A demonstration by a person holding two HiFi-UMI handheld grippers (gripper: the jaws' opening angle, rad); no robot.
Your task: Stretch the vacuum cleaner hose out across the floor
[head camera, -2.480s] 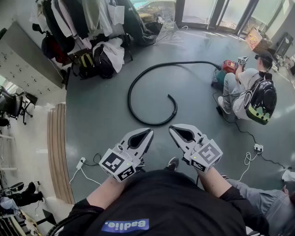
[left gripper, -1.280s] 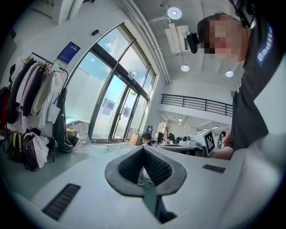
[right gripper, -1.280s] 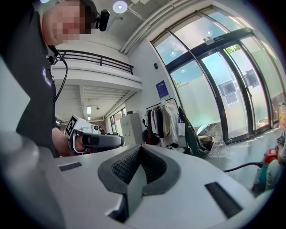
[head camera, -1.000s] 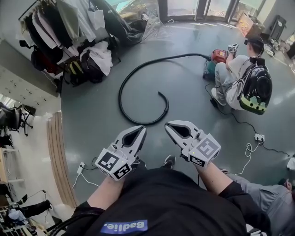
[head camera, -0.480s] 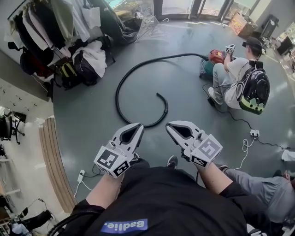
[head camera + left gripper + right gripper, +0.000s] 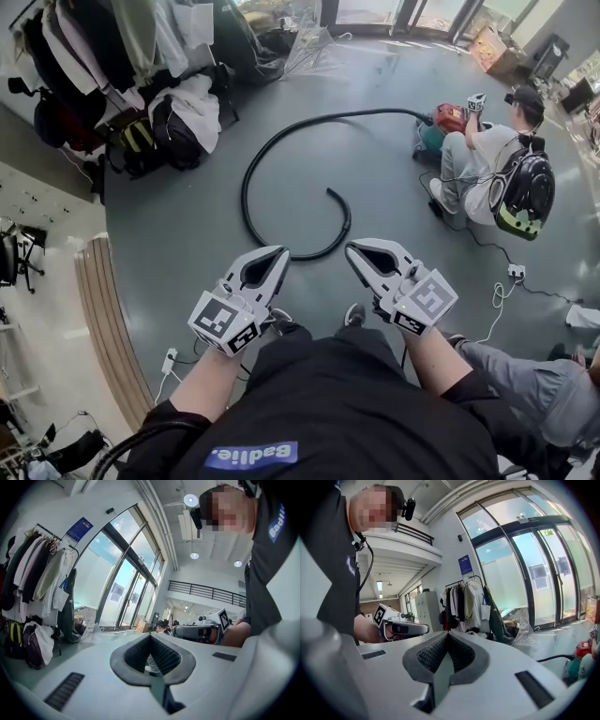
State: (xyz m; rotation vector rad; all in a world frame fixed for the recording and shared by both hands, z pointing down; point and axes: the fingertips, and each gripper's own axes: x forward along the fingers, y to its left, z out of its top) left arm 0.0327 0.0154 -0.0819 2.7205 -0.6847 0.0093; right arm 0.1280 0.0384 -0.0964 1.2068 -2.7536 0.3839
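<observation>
Floor (image 6: 187, 234): one grey, glossy expanse spreading ahead of both pairs of fingers.
Clothes rack (image 6: 94, 47): one, far left beyond the left fingertips, hung thick with coats; bags (image 6: 183, 127) are heaped under it.
Wooden slats (image 6: 98, 300): one curved strip on the floor, left of the left fingers.
Hose (image 6: 245, 192): one, black, lying on the floor in an open spiral. Its near loop passes just ahead of both sets of fingertips, its free end curls inside the loop, and its far end runs off right to the vacuum cleaner. Nothing touches it.
People: one seated person (image 6: 478, 150) on the floor, well ahead and right of the right fingers, wearing a backpack (image 6: 520, 192); one grey-trousered leg (image 6: 525, 375) at the lower right edge.
Vacuum cleaner (image 6: 448, 119): one, red and teal, right in front of the seated person.
Left gripper (image 6: 279, 251): fingers pressed together with nothing between them, held off the floor.
Right gripper (image 6: 352, 249): fingers likewise closed and empty, beside the left one, apart from it.
Power strips: two, white. One (image 6: 170, 361) lies back and left of the left fingers, the other (image 6: 517, 272) right of the right fingers, with a cable trailing from it.
Shoe (image 6: 353, 314): one toe showing, behind and between the two grippers.
In the way: nothing lies between the fingertips and the near loop.
</observation>
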